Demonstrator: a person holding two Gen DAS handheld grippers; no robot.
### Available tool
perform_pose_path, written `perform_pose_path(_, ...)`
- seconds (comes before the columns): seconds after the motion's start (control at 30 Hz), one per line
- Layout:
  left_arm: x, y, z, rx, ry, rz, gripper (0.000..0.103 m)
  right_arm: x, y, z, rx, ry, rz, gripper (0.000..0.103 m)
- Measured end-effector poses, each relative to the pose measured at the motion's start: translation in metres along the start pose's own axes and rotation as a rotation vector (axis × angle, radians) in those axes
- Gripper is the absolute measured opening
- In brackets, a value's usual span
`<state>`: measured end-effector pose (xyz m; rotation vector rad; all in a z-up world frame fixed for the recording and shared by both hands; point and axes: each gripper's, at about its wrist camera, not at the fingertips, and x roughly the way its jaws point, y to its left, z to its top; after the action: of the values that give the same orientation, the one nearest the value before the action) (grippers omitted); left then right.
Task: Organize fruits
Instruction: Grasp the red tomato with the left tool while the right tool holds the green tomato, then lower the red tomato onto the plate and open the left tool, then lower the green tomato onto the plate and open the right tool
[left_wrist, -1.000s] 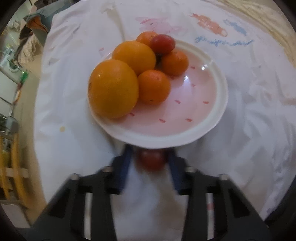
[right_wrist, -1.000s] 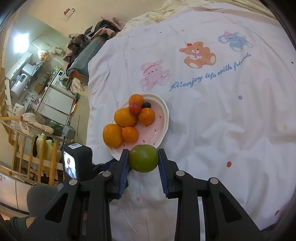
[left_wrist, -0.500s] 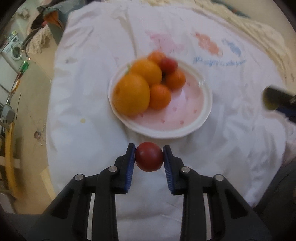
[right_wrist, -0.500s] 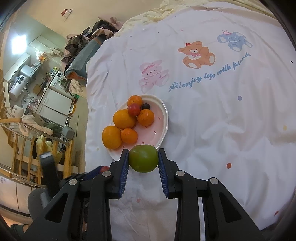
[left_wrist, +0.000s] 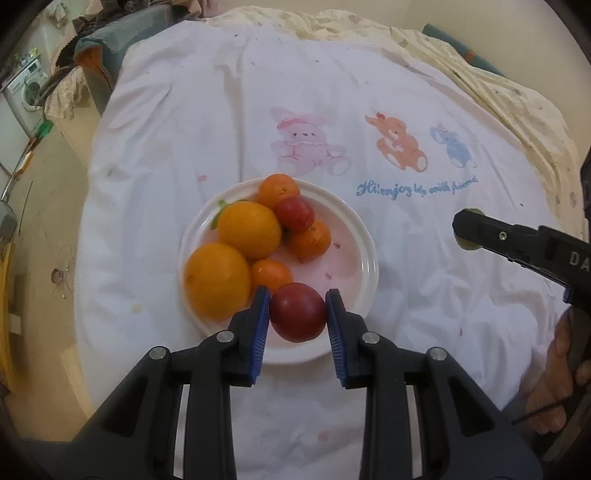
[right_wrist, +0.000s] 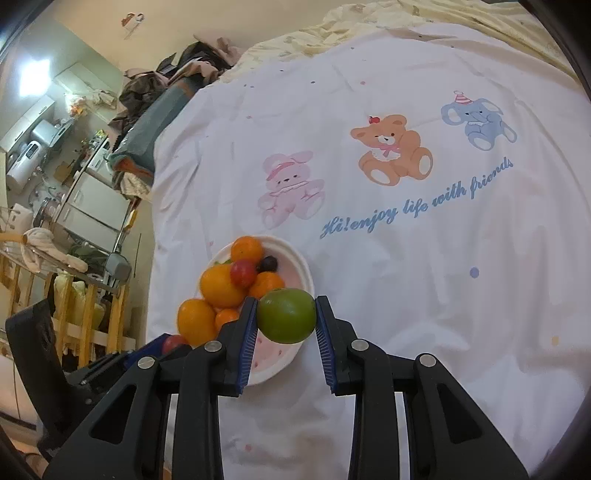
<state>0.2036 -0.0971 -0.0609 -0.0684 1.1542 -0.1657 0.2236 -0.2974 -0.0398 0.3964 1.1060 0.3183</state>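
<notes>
Left tool (left_wrist: 297, 313) clenched on a red fruit (left_wrist: 297, 312), held above the near rim of the white plate (left_wrist: 364, 236), likely for dropping beside the oranges (left_wrist: 248, 229) heaped at its left. Right tool (right_wrist: 286, 315) clenched on a green fruit (right_wrist: 286, 315), poised over the plate's bare right side on the bed sheet (right_wrist: 424, 280), probably bound for the same pile.

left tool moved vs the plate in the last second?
Yes. The left tool, shut on the red fruit, was short of the plate's near rim; now it sits over that rim, and the plate looks smaller, so it rose.

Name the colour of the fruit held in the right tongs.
Green, on the round fruit clamped in the right tongs; clearest in the right wrist view.
</notes>
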Motion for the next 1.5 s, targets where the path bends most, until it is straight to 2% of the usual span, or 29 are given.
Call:
perform_pose_path(0.43, 0.072, -0.02, 0.013, -0.007, 0.094, 0.04, 0.026, 0.022, -0.021, 0.008, 0.073, 0.039, -0.027, 0.032)
perform_pose_path(0.67, 0.08, -0.018, 0.016, -0.024, 0.119, 0.017, 0.028, 0.022, -0.024, 0.009, 0.091, 0.043, -0.031, 0.032)
perform_pose_path(0.73, 0.08, -0.018, 0.017, -0.017, 0.123, 0.007, 0.034, 0.021, -0.024, 0.009, 0.093, 0.038, -0.031, 0.032)
perform_pose_path(0.8, 0.076, -0.019, 0.017, -0.015, 0.109, -0.03, 0.054, 0.022, -0.024, 0.008, 0.098, 0.037, -0.03, 0.032)
perform_pose_path(0.9, 0.068, -0.024, 0.016, -0.002, 0.096, -0.037, 0.07, 0.021, -0.024, 0.008, 0.091, 0.033, -0.033, 0.033)
perform_pose_path(1.17, 0.027, -0.013, 0.007, 0.016, 0.06, -0.025, 0.07, 0.015, -0.022, 0.008, 0.079, 0.012, -0.051, 0.032)
perform_pose_path(1.33, -0.001, 0.011, -0.006, 0.024, 0.029, -0.002, 0.07, 0.015, -0.018, 0.007, 0.068, 0.011, -0.049, 0.032)
perform_pose_path(1.5, -0.027, 0.044, -0.016, -0.001, 0.0, 0.02, 0.07, 0.023, -0.008, -0.006, 0.055, 0.05, -0.035, 0.032)
